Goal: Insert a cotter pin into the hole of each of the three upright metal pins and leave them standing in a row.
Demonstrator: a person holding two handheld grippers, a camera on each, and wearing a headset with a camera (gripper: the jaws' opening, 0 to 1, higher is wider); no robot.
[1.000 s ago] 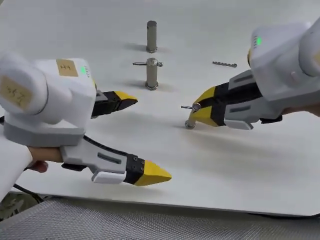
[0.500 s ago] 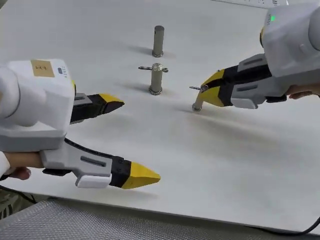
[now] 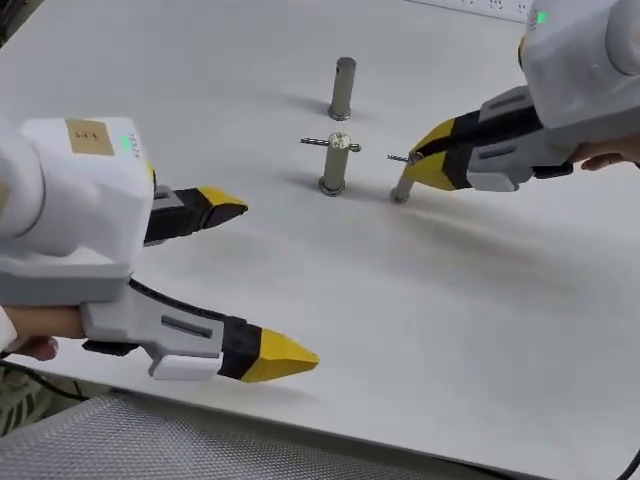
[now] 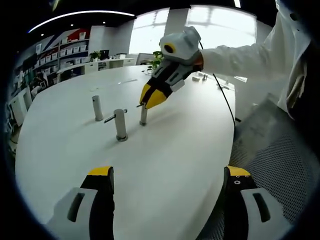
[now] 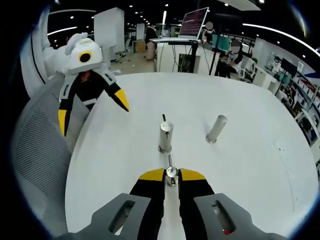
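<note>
White worktop [image 3: 470, 330] carried the three metal pins. My right claw [image 3: 420, 165] was pressed together on the head of the near pin [image 3: 402, 187], pinching it between the yellow tips. In the head view this pin leaned a little, with its foot on the worktop just beside the middle pin [image 3: 333, 166]. A thin cotter pin [image 3: 398, 157] projected sideways from the near pin's head at the claw tips; in the right gripper view it pointed away from the claw [image 5: 171, 176] toward the middle pin [image 5: 165, 137].

The middle pin stood upright, with a second cotter pin [image 3: 328, 143] passing crosswise through its head. The far pin [image 3: 344, 88] stood upright behind it, apart from it. I could not tell from the pictures whether the far pin carried a cotter pin.

My left claw [image 3: 280, 280] was spread wide and held nothing. It hung above the worktop's near side, well apart from the pins, and its two tips [image 4: 168, 172] faced them.
</note>
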